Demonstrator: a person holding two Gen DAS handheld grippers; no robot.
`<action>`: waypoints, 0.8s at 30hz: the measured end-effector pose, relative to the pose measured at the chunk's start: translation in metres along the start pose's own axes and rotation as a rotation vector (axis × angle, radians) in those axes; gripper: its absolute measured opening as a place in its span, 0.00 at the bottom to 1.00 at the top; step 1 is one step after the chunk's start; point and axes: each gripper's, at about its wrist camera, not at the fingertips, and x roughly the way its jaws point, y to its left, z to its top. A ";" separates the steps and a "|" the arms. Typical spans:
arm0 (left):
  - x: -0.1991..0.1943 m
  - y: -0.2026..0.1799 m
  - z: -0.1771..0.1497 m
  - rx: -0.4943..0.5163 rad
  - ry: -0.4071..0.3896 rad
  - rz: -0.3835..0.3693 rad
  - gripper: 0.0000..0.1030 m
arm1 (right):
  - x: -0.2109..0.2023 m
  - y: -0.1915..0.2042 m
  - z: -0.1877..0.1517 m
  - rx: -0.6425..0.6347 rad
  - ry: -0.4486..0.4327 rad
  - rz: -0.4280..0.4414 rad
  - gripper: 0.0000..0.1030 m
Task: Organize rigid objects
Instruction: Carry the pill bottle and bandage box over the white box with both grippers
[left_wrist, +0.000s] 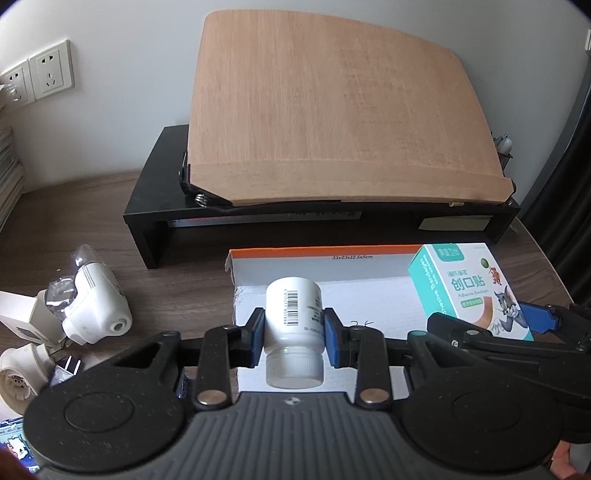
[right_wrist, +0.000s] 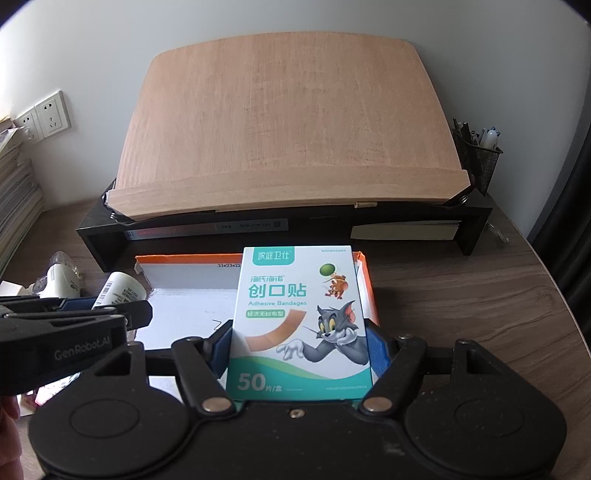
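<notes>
L gripper pinches white bottle w/ cap toward camera; R gripper pinches bandage box. Both over open cardboard box on desk.

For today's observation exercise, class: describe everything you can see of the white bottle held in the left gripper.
The white bottle looks like smooth, opaque plastic, cylindrical, with a ribbed white screw cap still on and a label bearing a barcode and small print. It is tipped so its cap points toward the left wrist camera and its base away. The left gripper clamps its body between blue pads, one on each side. It hangs over the open white cardboard box with orange edges.
</notes>
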 end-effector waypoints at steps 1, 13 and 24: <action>0.001 0.000 0.000 0.000 0.001 0.001 0.32 | 0.001 0.000 0.000 -0.001 0.003 0.000 0.81; 0.018 0.003 0.000 0.000 0.030 -0.013 0.32 | 0.015 0.003 0.002 -0.007 0.030 -0.005 0.82; 0.029 0.006 0.003 -0.009 0.053 -0.021 0.32 | 0.028 0.004 0.002 -0.006 0.048 -0.024 0.82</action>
